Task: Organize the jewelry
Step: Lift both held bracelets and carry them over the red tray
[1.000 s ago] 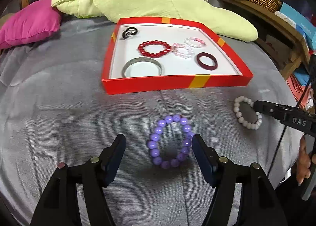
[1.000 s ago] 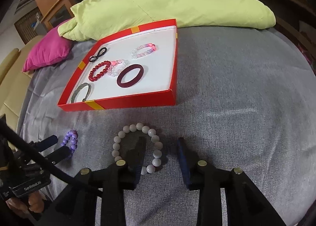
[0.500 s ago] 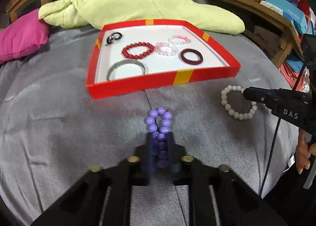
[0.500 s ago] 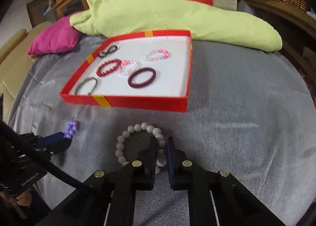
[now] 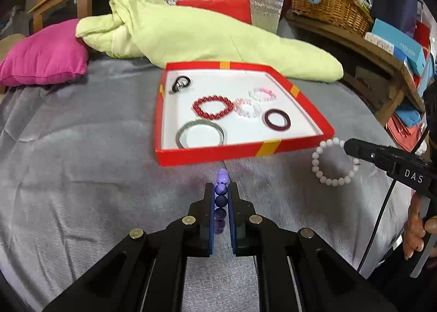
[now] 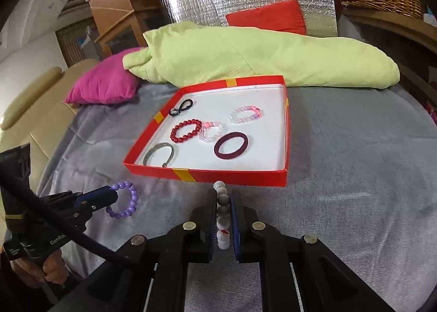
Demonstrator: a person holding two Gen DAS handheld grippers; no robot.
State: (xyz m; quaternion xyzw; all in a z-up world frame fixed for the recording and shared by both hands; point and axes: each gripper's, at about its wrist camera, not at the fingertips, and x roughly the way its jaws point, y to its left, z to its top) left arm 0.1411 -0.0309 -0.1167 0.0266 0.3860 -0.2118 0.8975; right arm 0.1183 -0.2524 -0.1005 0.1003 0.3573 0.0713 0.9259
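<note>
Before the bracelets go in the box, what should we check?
1. Left gripper shut on purple bracelet: ok.
2. Right gripper shut on white bracelet: ok.
3. Both bracelets lifted clear of the grey cover: cannot tell.
4. Bare white floor in the box near its right wall: ok.
5. Path to the box free: ok.

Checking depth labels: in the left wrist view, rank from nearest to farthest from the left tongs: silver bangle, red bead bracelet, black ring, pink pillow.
From the left tongs:
1. silver bangle, near end of the red box
2. red bead bracelet, mid box
3. black ring, far left corner of the box
4. pink pillow, beyond the box, far left
</note>
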